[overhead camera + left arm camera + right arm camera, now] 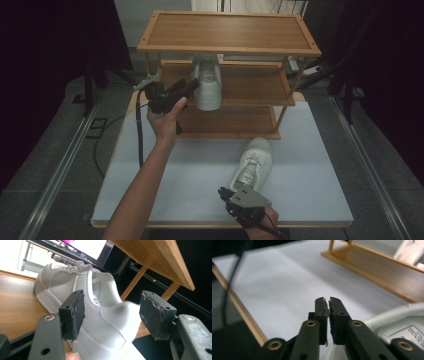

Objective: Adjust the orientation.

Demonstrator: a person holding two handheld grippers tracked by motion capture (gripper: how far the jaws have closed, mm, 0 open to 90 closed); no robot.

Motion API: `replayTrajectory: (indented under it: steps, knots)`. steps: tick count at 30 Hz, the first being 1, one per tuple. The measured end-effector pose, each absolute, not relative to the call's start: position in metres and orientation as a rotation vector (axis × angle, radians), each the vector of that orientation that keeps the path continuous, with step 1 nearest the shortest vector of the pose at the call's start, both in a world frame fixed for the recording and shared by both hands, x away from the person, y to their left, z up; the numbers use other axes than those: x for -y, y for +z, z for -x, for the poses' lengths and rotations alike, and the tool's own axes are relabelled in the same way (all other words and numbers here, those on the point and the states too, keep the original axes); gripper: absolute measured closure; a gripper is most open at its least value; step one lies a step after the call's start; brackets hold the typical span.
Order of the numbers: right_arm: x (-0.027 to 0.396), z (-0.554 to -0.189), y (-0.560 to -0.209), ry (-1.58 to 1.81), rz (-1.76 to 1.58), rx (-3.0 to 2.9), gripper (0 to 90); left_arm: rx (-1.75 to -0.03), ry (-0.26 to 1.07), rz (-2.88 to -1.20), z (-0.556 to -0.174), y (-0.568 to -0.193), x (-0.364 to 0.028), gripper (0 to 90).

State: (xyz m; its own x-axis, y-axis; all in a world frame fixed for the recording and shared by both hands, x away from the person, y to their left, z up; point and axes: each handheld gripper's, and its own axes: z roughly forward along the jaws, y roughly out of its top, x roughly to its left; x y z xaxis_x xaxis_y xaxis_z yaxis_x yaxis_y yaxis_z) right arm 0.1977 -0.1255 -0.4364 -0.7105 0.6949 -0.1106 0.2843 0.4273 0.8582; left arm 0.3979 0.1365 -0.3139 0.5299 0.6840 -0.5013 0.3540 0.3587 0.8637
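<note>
The right gripper [226, 196] sits at the near edge of the bench [310, 200], lowest in the high view, with its grey three-cornered plate on top. In the right gripper view its two black jaws stand closed, pad against pad, with nothing between them. A white sneaker [253, 162] lies on the bench just beside it, heel towards the gripper and toe pointing at the rack; the heel collar and the printed insole label [412, 333] show at the right of the right gripper view, beside the jaws and outside them.

The left gripper [192, 86] is held up at the left end of the wooden shoe rack [230, 31], level with the middle shelf [252, 82]. Its jaws stand wide open. In the left gripper view the heel of a second white sneaker [100, 315] lies between the pads [75, 312], which stand clear of the upper on both sides. This sneaker rests on the middle shelf, sole down, heel towards the front edge and slightly overhanging it, toe towards the back of the rack.

The rack stands on the far half of the bench, with three bamboo shelves. A black cable [139, 135] trails from the left gripper down across the bench.
</note>
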Motion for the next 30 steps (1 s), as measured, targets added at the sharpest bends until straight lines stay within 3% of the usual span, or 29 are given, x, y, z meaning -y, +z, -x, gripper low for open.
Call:
replayTrajectory:
  steps: [11,30]
  knots:
    - [0.132,-0.187,-0.445,1.098,-0.820,-2.233,89.3,-1.014,0.232,-1.313,-0.356,-0.331,-0.157,32.9]
    - [0.209,-0.166,-0.447,1.147,-0.962,-2.160,89.2,-1.043,0.172,-1.417,-0.289,-0.410,-0.186,33.4]
